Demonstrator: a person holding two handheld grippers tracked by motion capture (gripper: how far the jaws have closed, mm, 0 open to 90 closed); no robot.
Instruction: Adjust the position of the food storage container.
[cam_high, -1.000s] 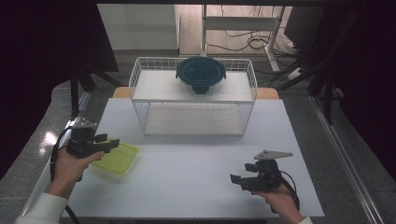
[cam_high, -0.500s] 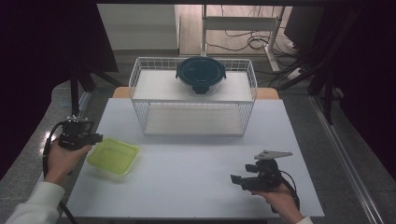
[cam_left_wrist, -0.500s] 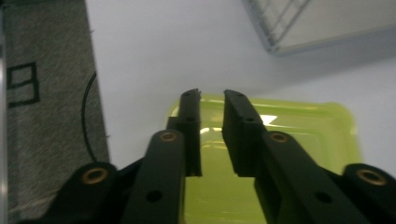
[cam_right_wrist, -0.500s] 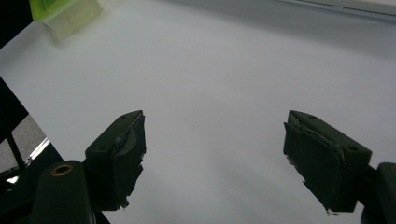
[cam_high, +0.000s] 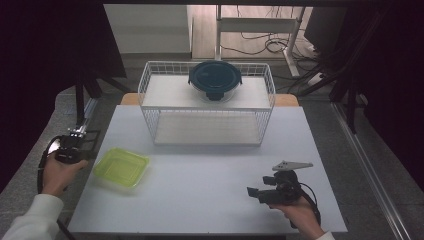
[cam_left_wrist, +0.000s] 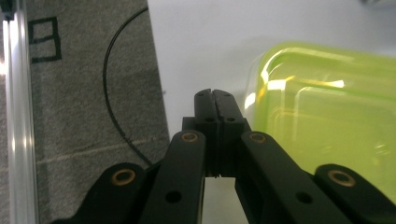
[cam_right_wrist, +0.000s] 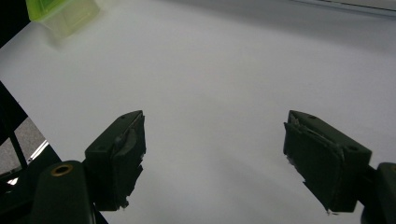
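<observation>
Now: left tongs (cam_left_wrist: 215, 100) just closed on nothing, pulled back off counter (cam_high: 210, 190) edge. Green container (cam_high: 121, 167) set down near counter's left edge, released; placement looks done. Right tongs (cam_right_wrist: 212, 156) open, idle.

Overhead view, two close gripper views

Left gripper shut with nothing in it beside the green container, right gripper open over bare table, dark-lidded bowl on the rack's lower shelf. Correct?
Not quite. The high view shows the dark-lidded bowl on the top shelf of the rack, not the lower one. The rest holds: left gripper shut beside the green container, right gripper open.
</observation>
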